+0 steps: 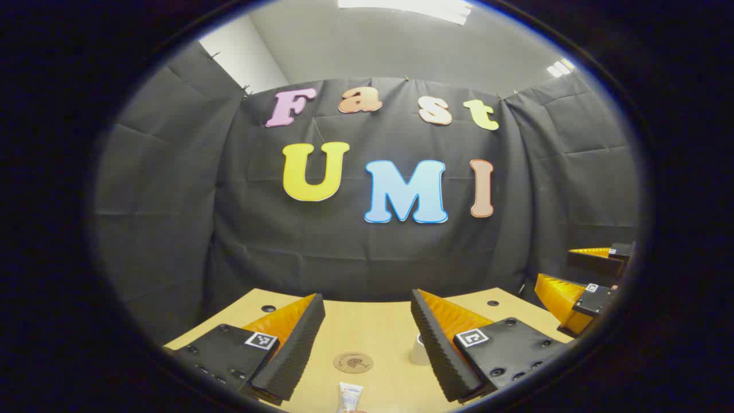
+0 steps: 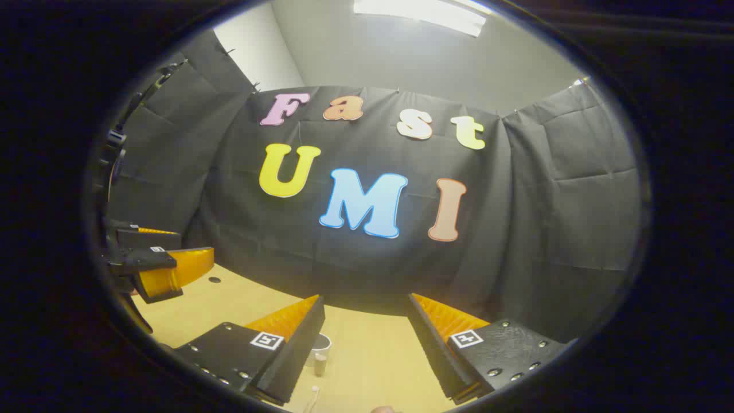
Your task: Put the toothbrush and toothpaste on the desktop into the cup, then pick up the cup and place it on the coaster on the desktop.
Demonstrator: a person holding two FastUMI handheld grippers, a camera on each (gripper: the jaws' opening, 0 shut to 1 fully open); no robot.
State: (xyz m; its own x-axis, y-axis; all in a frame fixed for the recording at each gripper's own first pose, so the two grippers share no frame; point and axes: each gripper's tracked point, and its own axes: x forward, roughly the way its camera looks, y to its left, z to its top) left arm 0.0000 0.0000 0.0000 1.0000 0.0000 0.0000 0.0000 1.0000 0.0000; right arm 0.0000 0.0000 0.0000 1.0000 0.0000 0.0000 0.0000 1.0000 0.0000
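Two tongs — left tongs (image 1: 367,338) and right tongs (image 2: 366,335) — both spread wide, gripping nothing; one coaster (image 1: 353,362), one cup (image 2: 321,344).

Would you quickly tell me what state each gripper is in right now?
Left gripper: open, holding nothing, above the desktop.
Right gripper: open, holding nothing.

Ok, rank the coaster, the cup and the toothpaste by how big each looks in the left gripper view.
1. Coaster: widest of the three, fully visible on the desktop.
2. Cup and toothpaste: unsure. The cup is partly hidden behind a finger of the left hand-held gripper, and the toothpaste is cut off at the view's bottom edge.
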